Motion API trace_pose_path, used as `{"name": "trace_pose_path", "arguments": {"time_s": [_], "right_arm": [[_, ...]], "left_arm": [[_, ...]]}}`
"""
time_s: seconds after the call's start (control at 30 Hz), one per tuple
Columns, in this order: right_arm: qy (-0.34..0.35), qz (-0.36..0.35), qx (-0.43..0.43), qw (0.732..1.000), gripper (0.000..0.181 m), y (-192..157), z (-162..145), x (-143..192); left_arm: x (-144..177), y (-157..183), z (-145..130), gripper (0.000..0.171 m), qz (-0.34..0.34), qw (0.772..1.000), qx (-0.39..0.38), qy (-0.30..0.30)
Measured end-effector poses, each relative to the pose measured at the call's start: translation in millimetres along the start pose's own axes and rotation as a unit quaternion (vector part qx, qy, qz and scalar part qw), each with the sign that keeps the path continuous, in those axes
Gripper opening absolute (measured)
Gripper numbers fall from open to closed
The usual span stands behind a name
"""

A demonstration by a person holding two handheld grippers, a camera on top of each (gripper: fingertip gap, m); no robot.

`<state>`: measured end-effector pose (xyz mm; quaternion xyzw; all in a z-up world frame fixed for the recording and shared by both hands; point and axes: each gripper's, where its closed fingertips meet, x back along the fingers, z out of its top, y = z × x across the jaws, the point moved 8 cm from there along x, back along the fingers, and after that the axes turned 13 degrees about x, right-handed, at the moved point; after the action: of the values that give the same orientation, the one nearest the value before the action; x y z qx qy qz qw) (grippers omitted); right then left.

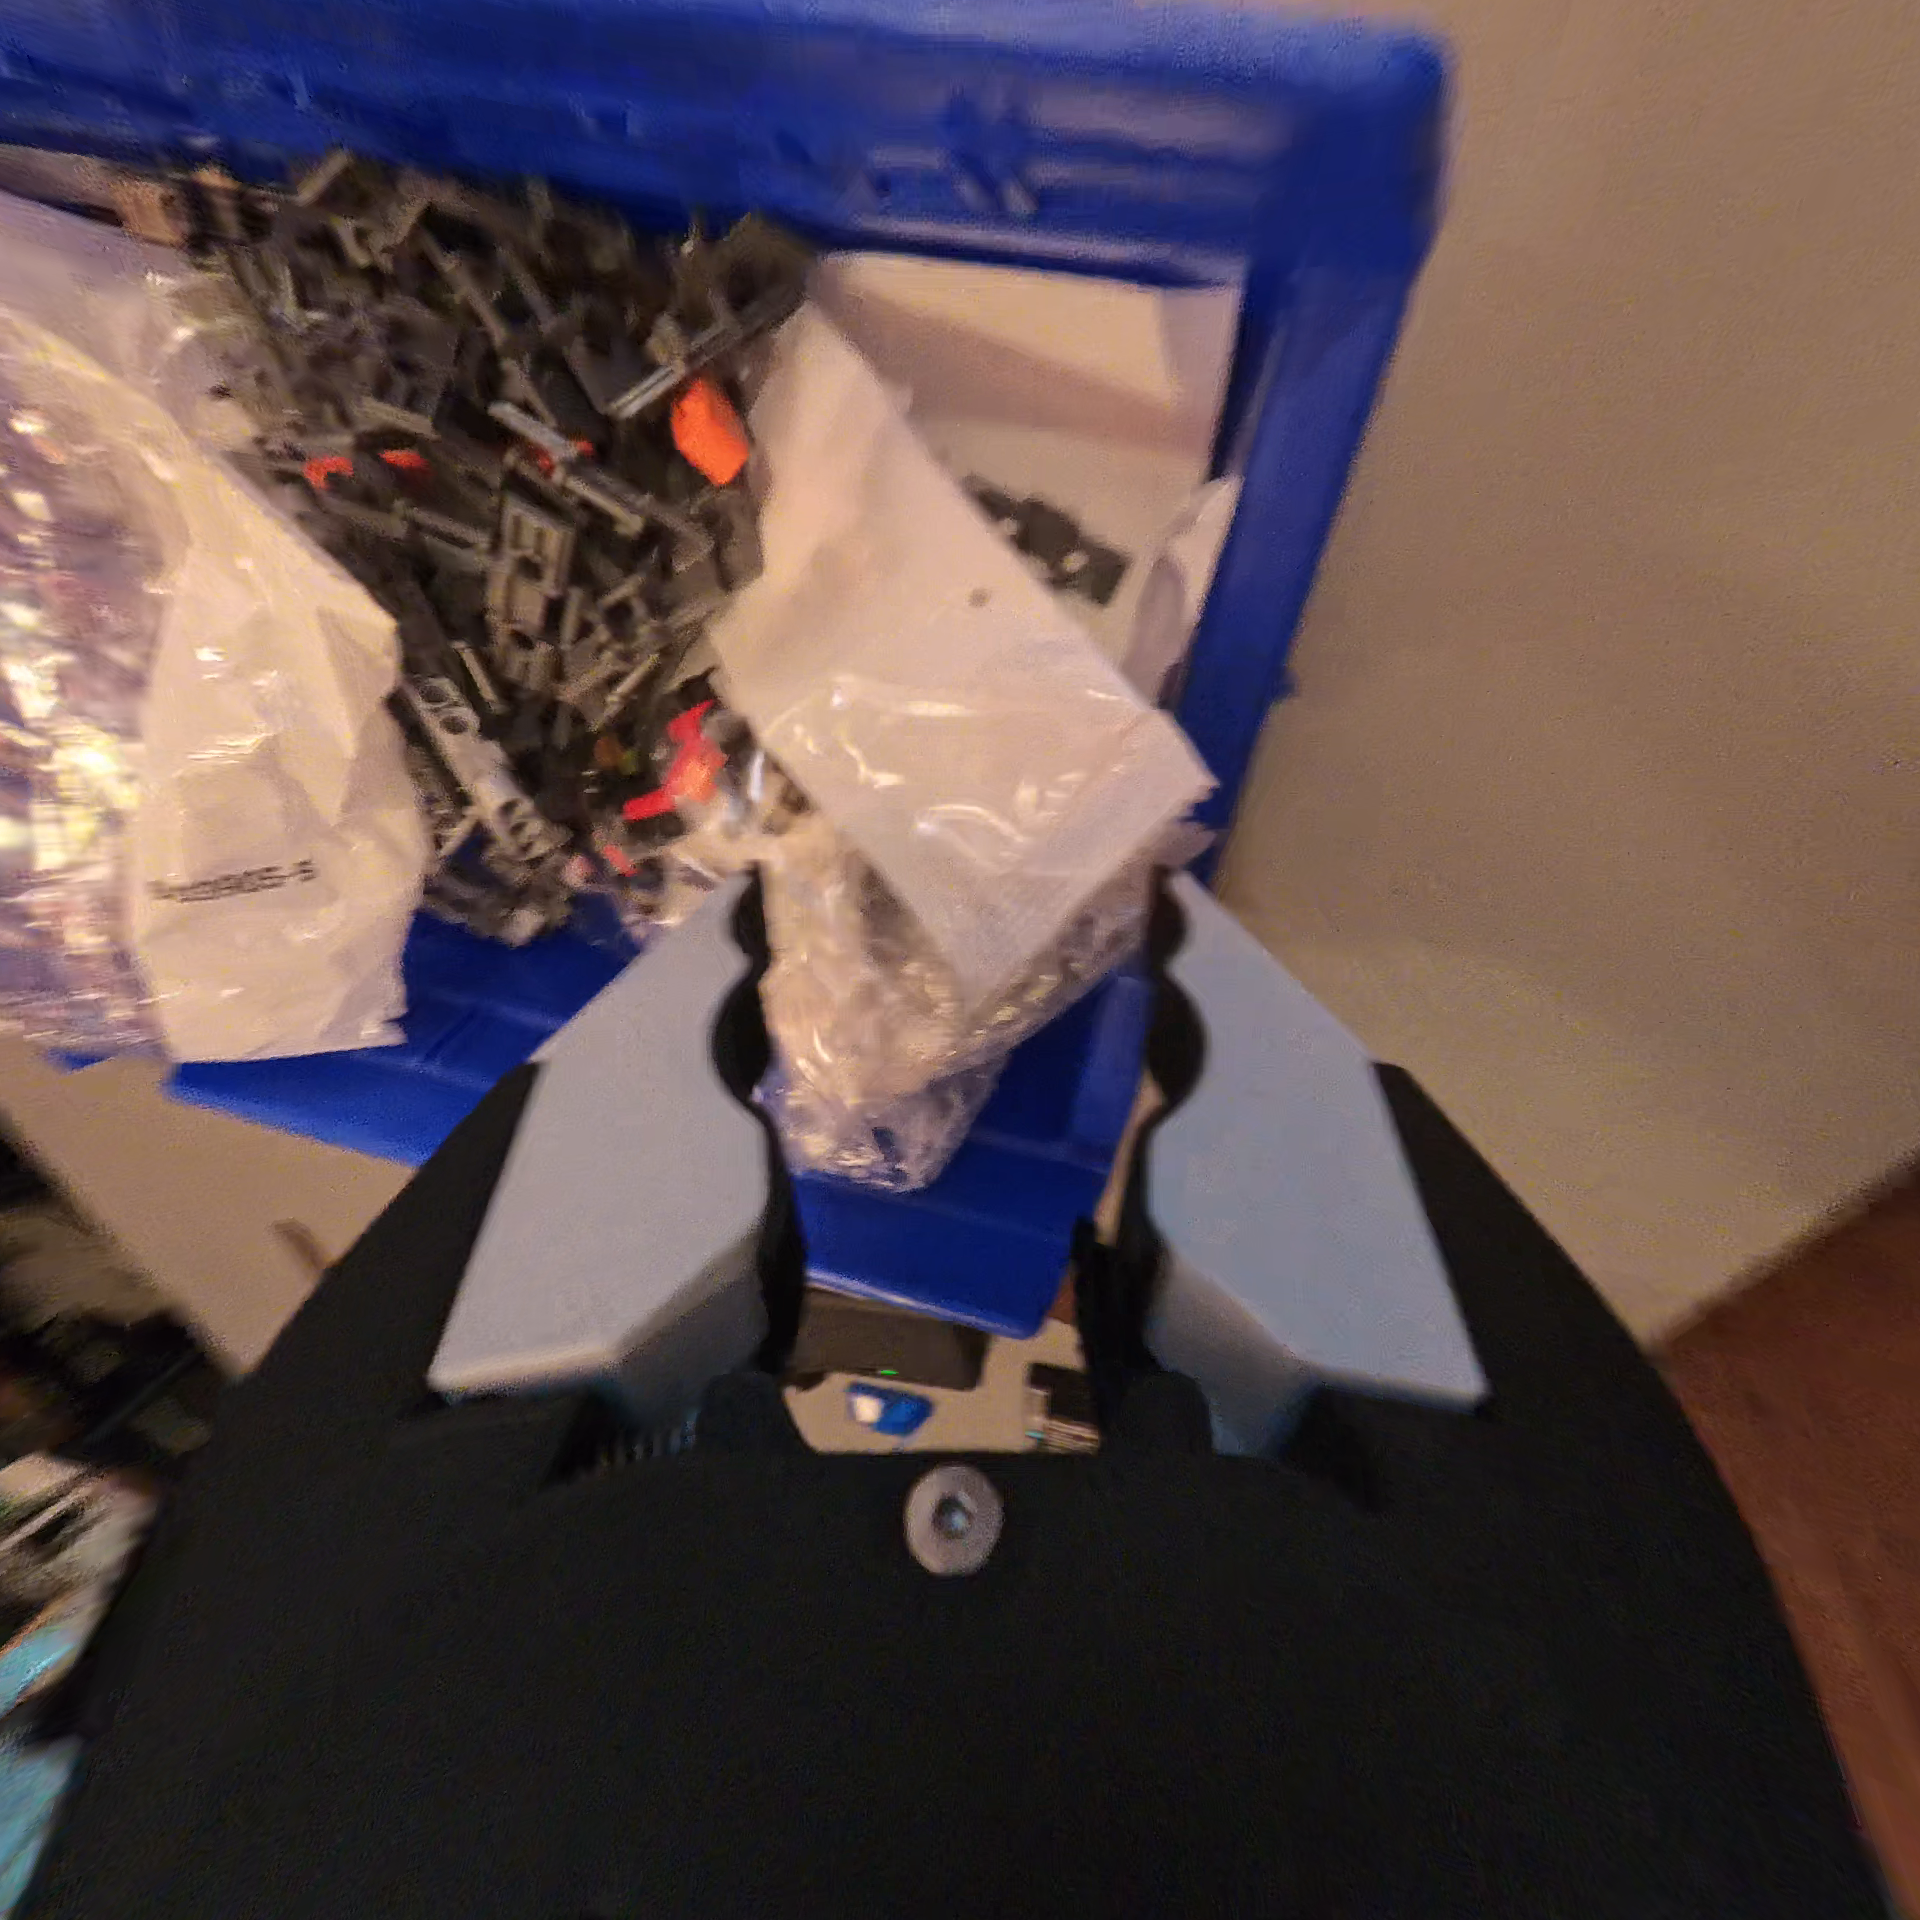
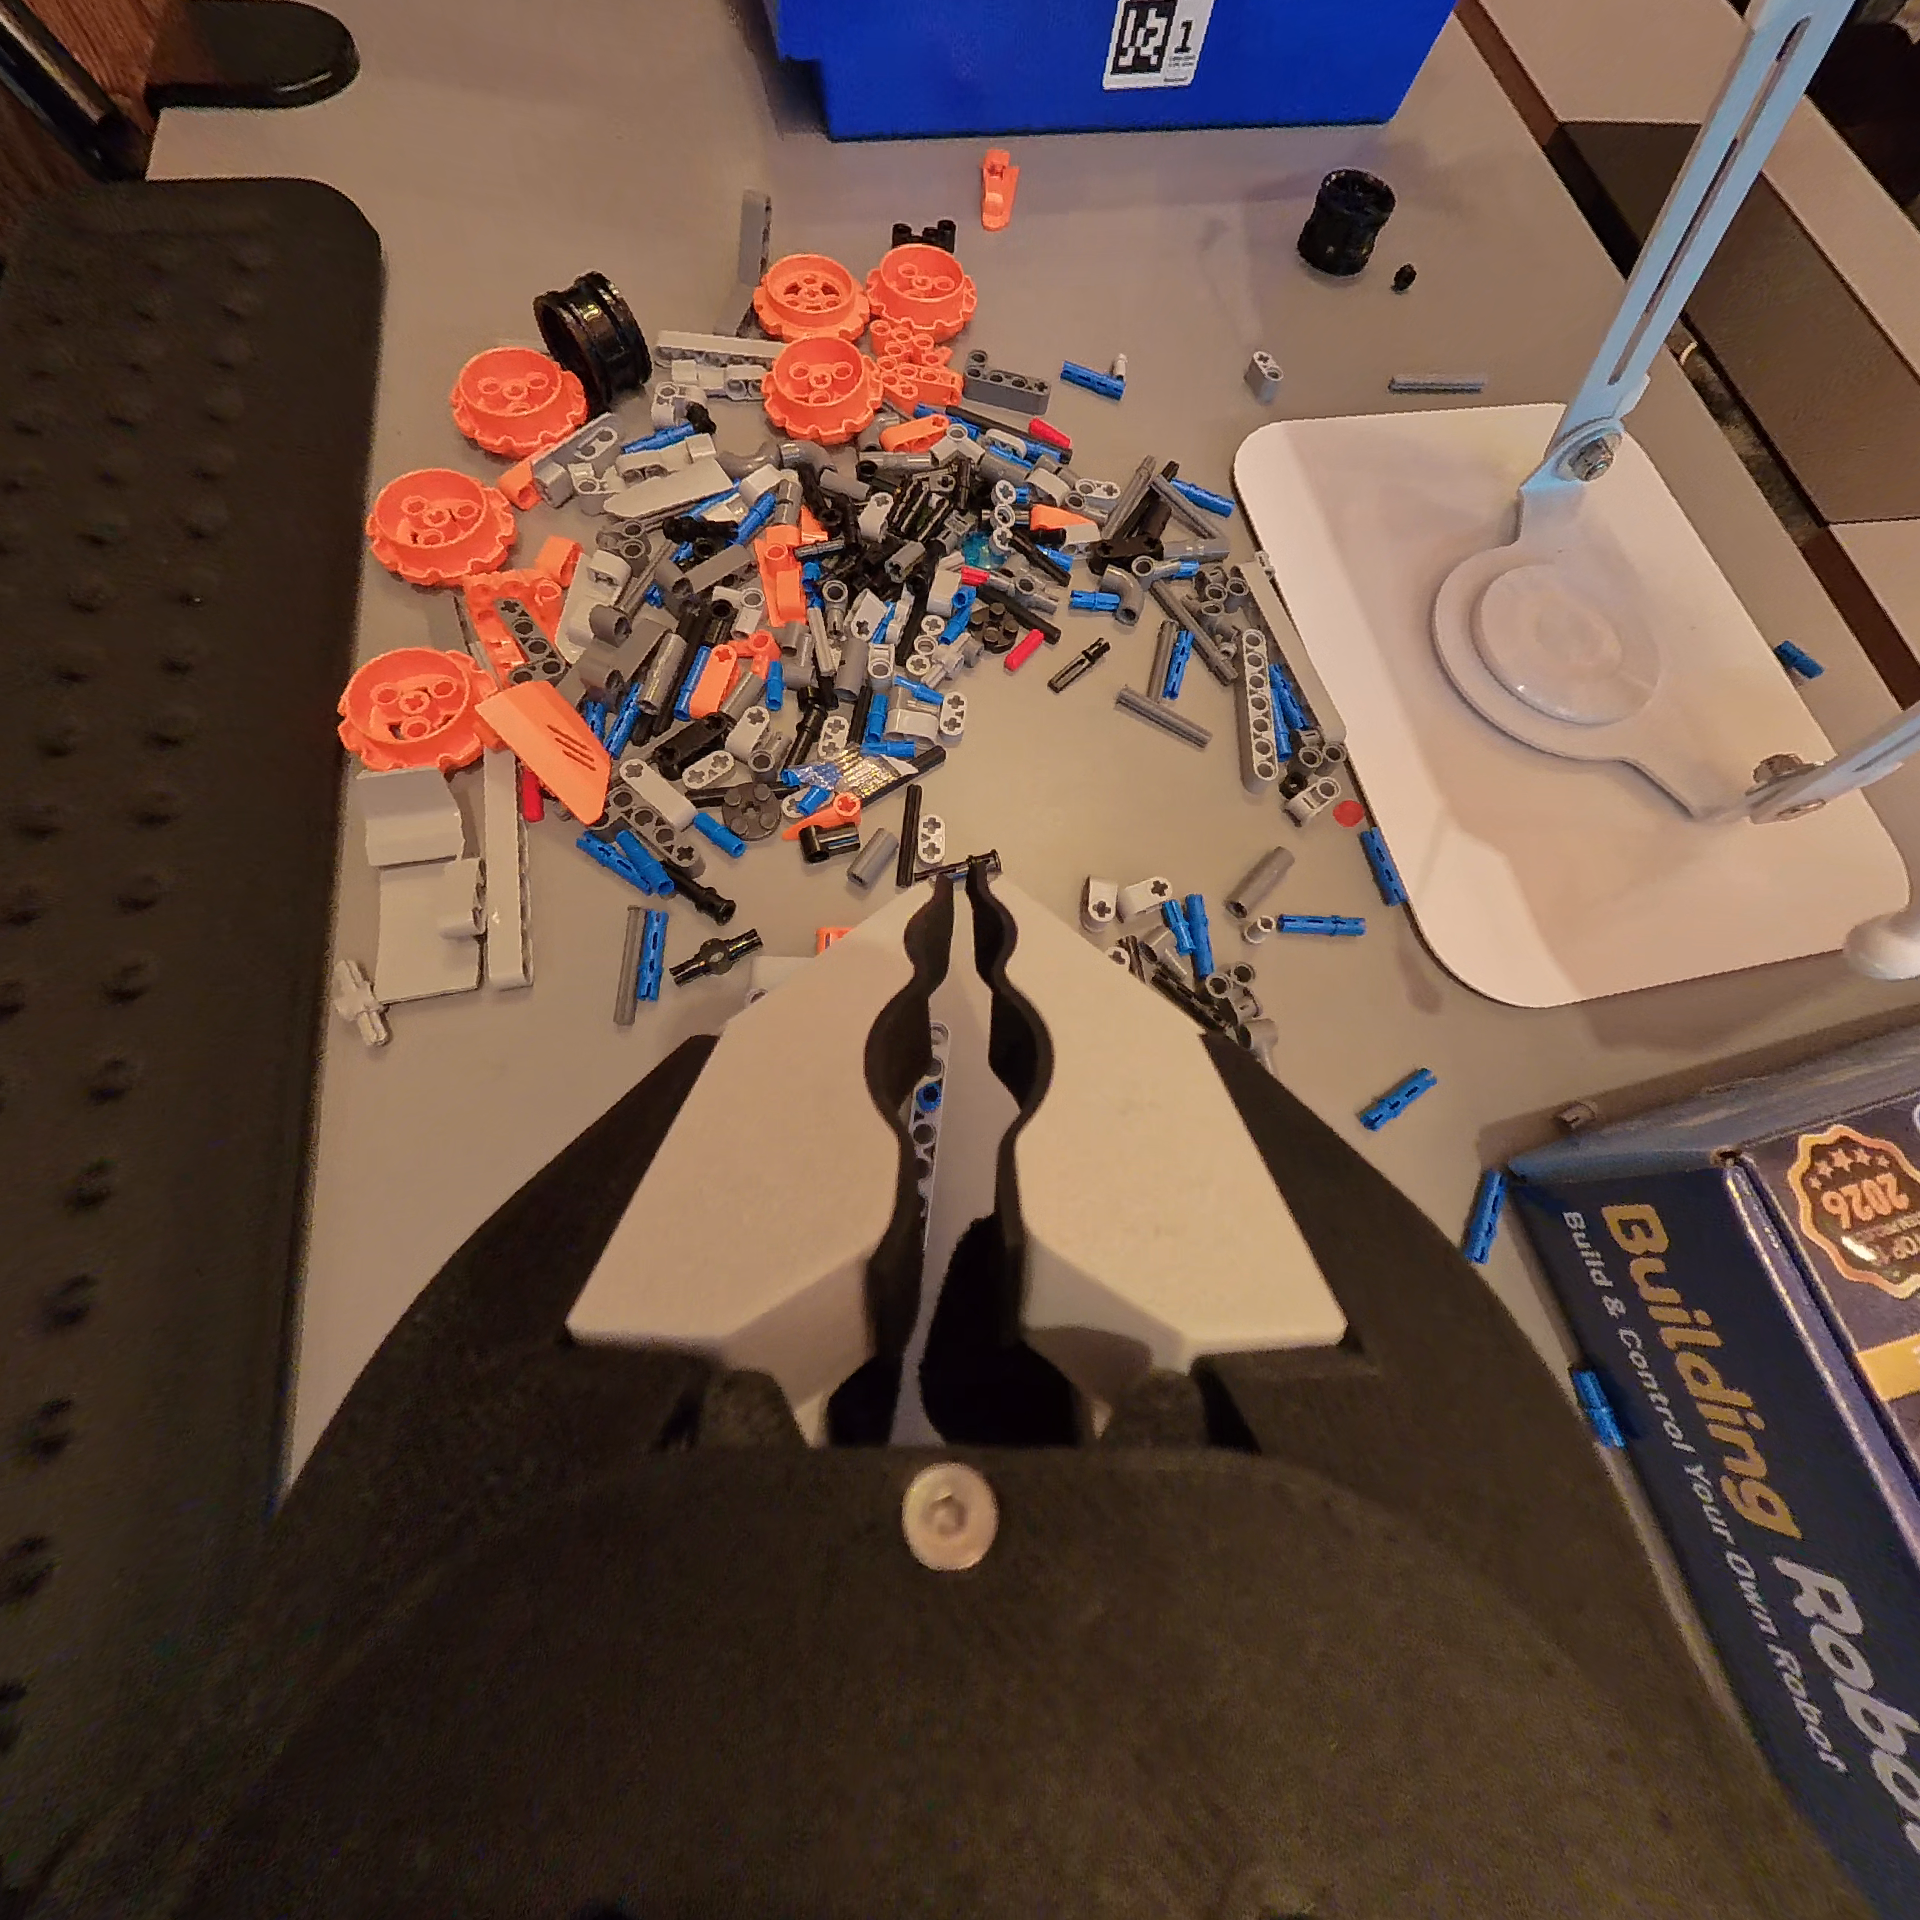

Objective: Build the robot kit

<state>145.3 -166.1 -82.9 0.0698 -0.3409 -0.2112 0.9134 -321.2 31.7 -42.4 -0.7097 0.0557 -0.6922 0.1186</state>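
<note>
Currently, the left claw [image 1: 951,894] is spread wide around a clear plastic bag [image 1: 935,831] of small parts; whether its grey fingers [image 1: 644,1122] touch the crinkled film cannot be told through the blur. That bag hangs over the near rim of a blue crate [image 1: 1309,499], which holds a heap of dark grey and black building pieces [image 1: 499,499] with a few orange ones, plus another glossy bag [image 1: 208,727] at the left. The right claw [image 2: 968,871] is pressed together, pinching a thin black pin [image 2: 977,861] crosswise at its tips, just above the grey bench [image 2: 1039,790]. Ahead of it lies a scattered pile of plastic pins, beams and connectors [image 2: 831,603] in blue, grey, black and orange, with round toothed orange wheel hubs [image 2: 436,520] along its left edge and a black rim [image 2: 592,330] beyond. A white rounded tray [image 2: 1455,894] carrying a pale metal bracket stand [image 2: 1558,582] sits to the right. A dimpled black mat [image 2: 156,623] lies at the left, a printed dark blue box [image 2: 1714,1403] near right, and the blue crate [image 2: 987,62] at the far edge.
</note>
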Motion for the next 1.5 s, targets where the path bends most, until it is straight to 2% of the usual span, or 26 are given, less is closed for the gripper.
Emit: {"name": "trace_pose_path", "arguments": {"time_s": [0.07, 0.1, 0.17, 0.3, 0.43, 0.5, 0.53, 0.6, 0.7, 0.73, 0.8, 0.87, 0.93, 0.97, 1.07, 1.13, 1.2, 1.3, 1.4, 1.5], "right_arm": [[0.002, -0.001, 0.001, 1.0, 0.001, 0.1, 0.7, 0.1], [0.002, 0.0, 0.001, 1.0, 0.001, 0.2, 0.8, -0.2], [0.001, 0.001, -0.002, 1.0, 0.002, 0.6, -0.5, -1.6], [-0.001, -0.001, -0.009, 1.0, 0.002, 2.6, -3.7, -1.8], [-0.001, -0.005, -0.015, 1.0, 0.002, 4.2, -5.5, -0.8], [-0.001, -0.004, -0.015, 1.0, 0.002, 4.4, -5.8, -1.2], [-0.002, -0.004, -0.015, 1.0, 0.002, 4.3, -6.1, -1.5], [-0.004, -0.003, -0.015, 1.0, 0.002, 4.1, -6.5, -2.1], [-0.004, -0.004, -0.015, 1.0, 0.002, 4.3, -6.5, -1.7], [-0.004, -0.005, -0.015, 1.0, 0.002, 4.4, -6.4, -1.5], [-0.004, -0.005, -0.015, 1.0, 0.002, 4.5, -6.6, -1.1], [-0.006, -0.005, -0.015, 1.0, 0.002, 4.6, -6.9, -1.2], [-0.006, -0.007, -0.015, 1.0, 0.002, 4.6, -6.7, -0.7], [-0.006, -0.007, -0.014, 1.0, 0.002, 4.4, -6.4, 0.3], [0.001, -0.018, -0.008, 1.0, 0.002, 4.4, -3.5, 7.8], [0.008, -0.03, -0.008, 0.999, 0.002, 5.5, -2.5, 14.6], [0.015, -0.035, -0.011, 0.999, 0.002, 6.4, -2.2, 18.8], [0.015, -0.032, -0.008, 0.999, 0.002, 5.2, -1.1, 18.6], [0.007, -0.026, -0.005, 1.0, 0.002, 3.8, -1.6, 15.6], [0.006, -0.025, -0.004, 1.0, 0.002, 3.1, -1.7, 15.6]], "left_arm": [[-7.1, -7.7, -2.6, 0.015, 0.064, 0.998, -0.011, 0.022], [-5.6, -12.5, -4.9, 0.0, 0.074, 0.997, -0.001, 0.032], [6.2, -28.8, -5.5, 0.0, 0.1, 0.992, 0.031, 0.067], [32.2, -55.6, -3.8, 0.0, 0.094, 0.984, 0.074, 0.131], [34.1, -71.7, -5.3, 0.0, 0.09, 0.98, 0.102, 0.143], [27.0, -75.6, -9.5, 0.0, 0.108, 0.978, 0.125, 0.128], [23.9, -74.9, -12.0, 0.007, 0.119, 0.977, 0.134, 0.116], [22.7, -66.4, -13.8, 0.029, 0.13, 0.976, 0.134, 0.109], [38.1, -52.8, -14.1, 0.038, 0.161, 0.97, 0.133, 0.128], [47.3, -45.6, -13.1, 0.037, 0.165, 0.968, 0.125, 0.14], [68.8, -20.7, -4.6, 0.03, 0.129, 0.97, 0.091, 0.184], [81.8, 13.9, 3.1, 0.012, 0.059, 0.977, 0.035, 0.2], [73.2, 43.0, 6.4, 0.005, -0.007, 0.988, 0.004, 0.152], [61.7, 47.2, 6.4, 0.005, -0.002, 0.993, -0.005, 0.116], [24.6, 39.0, 8.7, 0.01, 0.016, 0.998, 0.012, 0.061], [6.4, 23.0, 9.2, 0.019, 0.075, 0.995, 0.034, 0.059], [-7.4, 11.9, 9.2, 0.027, 0.089, 0.991, 0.069, 0.068], [-24.5, 3.8, 7.8, 0.041, 0.134, 0.986, 0.073, 0.06], [-37.4, 1.0, 14.0, 0.04, 0.151, 0.982, 0.082, 0.076], [-46.2, 0.3, 17.5, 0.019, 0.191, 0.977, 0.068, 0.063]]}}
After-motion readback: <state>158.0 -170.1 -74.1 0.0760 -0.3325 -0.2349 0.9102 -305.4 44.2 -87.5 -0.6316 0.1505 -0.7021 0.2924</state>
